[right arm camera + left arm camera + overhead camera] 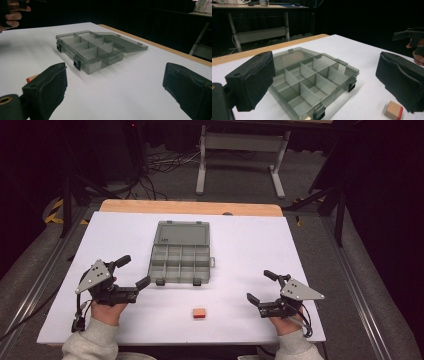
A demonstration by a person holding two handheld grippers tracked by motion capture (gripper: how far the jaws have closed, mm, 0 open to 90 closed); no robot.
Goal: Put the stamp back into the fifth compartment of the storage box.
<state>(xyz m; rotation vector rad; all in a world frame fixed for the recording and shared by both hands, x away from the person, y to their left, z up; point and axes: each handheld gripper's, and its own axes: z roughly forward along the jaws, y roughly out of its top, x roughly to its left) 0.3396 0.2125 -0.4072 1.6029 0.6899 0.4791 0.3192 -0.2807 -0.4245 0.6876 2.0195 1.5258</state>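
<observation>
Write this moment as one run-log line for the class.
left gripper: open, empty | right gripper: open, empty | organizer box: lid open, compartments empty | wooden block: on table, untouched

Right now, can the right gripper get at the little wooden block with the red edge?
Probably yes. The right gripper is open, and the wooden block lies on bare table to its left with nothing between them.

No legible text, label, brand, number or sign appears in any view. The grey compartment box [180, 254] bears a small raised mark on its open lid, too small to read. The red-edged wooden block [199, 314] carries no lettering. An object on a distant table in the right gripper view shows red print, blurred beyond reading.
</observation>
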